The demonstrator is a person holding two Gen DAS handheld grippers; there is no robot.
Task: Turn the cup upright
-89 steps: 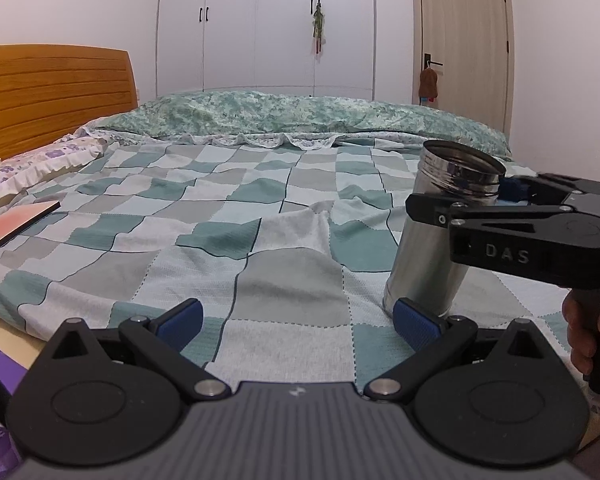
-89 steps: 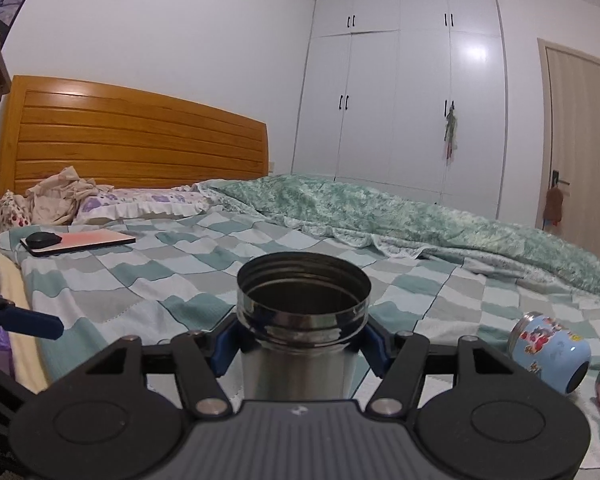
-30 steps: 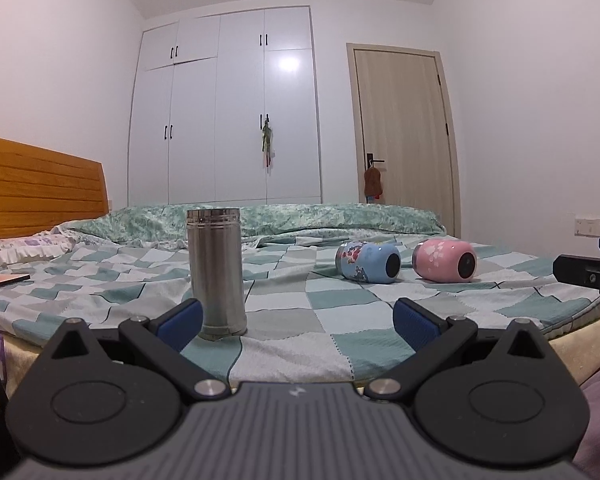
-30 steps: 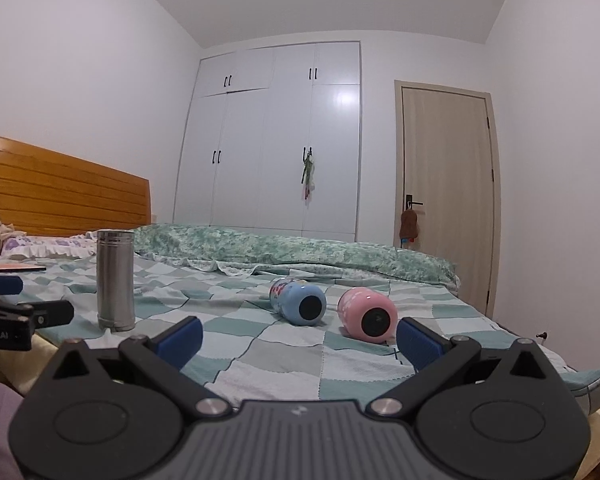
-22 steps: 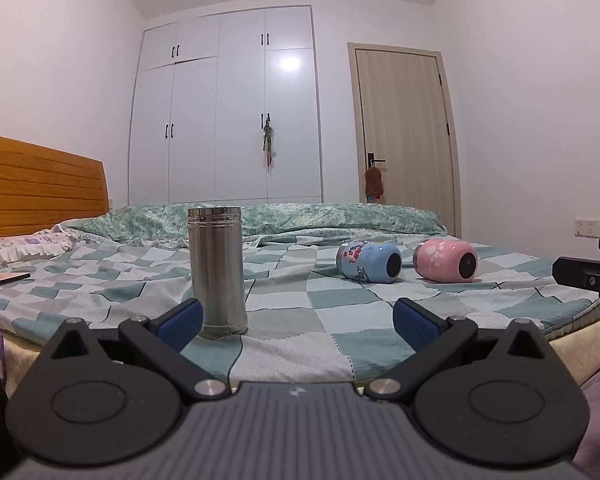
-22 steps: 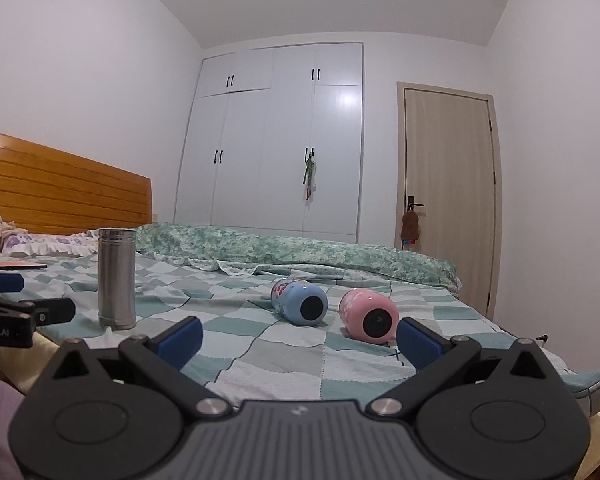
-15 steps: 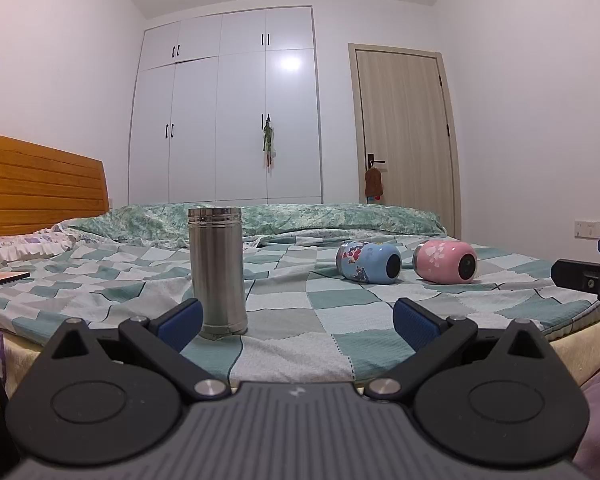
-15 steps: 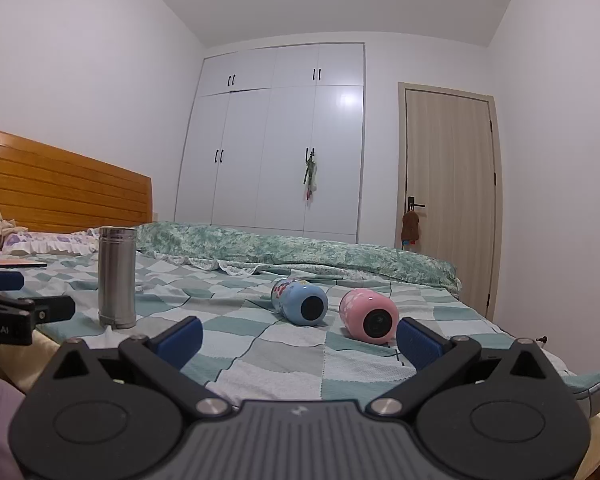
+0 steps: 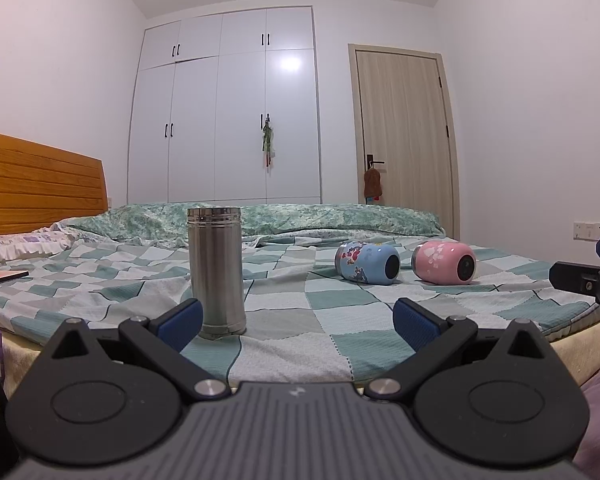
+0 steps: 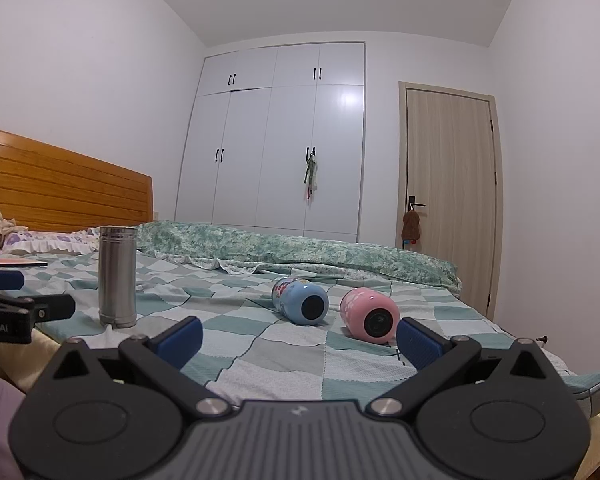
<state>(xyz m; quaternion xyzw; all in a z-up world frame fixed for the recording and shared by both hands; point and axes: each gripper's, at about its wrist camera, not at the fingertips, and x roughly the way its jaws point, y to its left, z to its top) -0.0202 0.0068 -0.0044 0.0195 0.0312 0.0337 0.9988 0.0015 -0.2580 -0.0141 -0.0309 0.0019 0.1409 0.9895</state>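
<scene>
From the left wrist view, the left tool (image 9: 296, 314) is held apart and empty; the steel cup (image 9: 216, 270) stands upright just ahead on the bed (image 9: 284, 320), while the blue cup (image 9: 367, 262) and pink cup (image 9: 444, 262) lie on their sides further right.

From the right wrist view, the right tool (image 10: 298, 338) is likewise spread and empty. The pink cup (image 10: 370, 314) lies nearest it, long axis pointing roughly toward the camera, mouth first; the right hand is judged better placed.

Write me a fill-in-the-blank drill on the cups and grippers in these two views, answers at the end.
1. The steel cup stands ____ on the checked bedspread.
2. The blue cup and the pink cup each lie on their ____.
3. Between the steel cup and the pink cup lies the ____ cup.
4. The left gripper and the right gripper both have their jaws ____, holding nothing.

Answers: upright; side; blue; open
</scene>
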